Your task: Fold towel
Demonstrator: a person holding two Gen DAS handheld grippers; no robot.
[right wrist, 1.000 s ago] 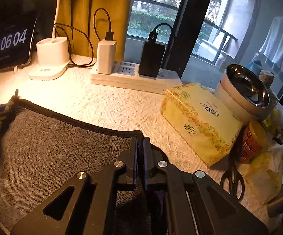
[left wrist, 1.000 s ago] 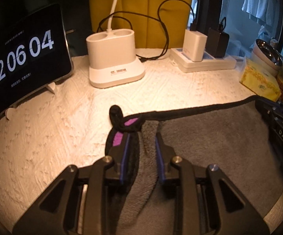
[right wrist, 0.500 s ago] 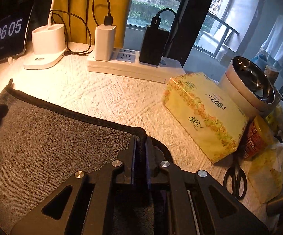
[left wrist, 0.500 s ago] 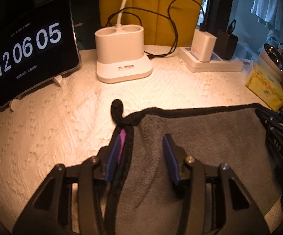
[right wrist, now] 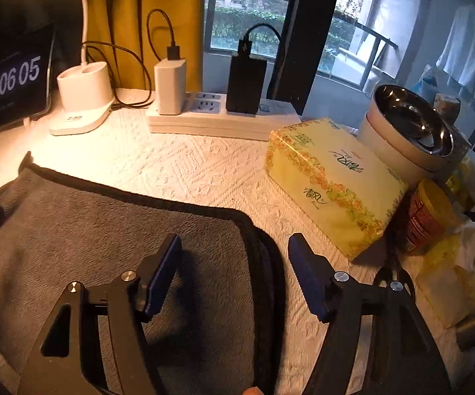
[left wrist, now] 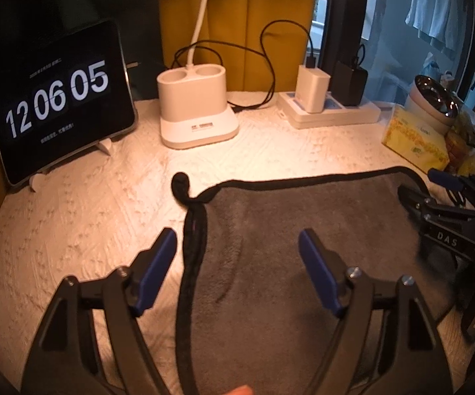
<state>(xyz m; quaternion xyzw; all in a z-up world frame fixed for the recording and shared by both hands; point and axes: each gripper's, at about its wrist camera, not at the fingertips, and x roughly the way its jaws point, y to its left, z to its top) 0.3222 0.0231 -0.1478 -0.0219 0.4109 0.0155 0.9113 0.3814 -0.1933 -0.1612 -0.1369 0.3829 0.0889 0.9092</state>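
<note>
A grey towel (left wrist: 303, 223) with black trim lies folded flat on the white textured table cover; it also shows in the right wrist view (right wrist: 106, 237). My left gripper (left wrist: 237, 256) is open over the towel's left edge, holding nothing. A black hanging loop (left wrist: 180, 184) sticks out at the towel's far left corner. My right gripper (right wrist: 234, 263) is open over the towel's right edge, holding nothing. The right gripper also shows in the left wrist view (left wrist: 448, 197) at the right side.
A tablet clock (left wrist: 60, 105) stands at the back left. A white lamp base (left wrist: 194, 108) and a power strip (right wrist: 217, 118) with chargers sit along the back. A yellow tissue box (right wrist: 333, 184), a steel bowl (right wrist: 412, 125), a jar (right wrist: 425, 217) and scissors (right wrist: 395, 273) crowd the right side.
Both grippers held the towel's edges a second ago. The left opened first, then the right; both have let go and drawn back, and the towel lies flat.
</note>
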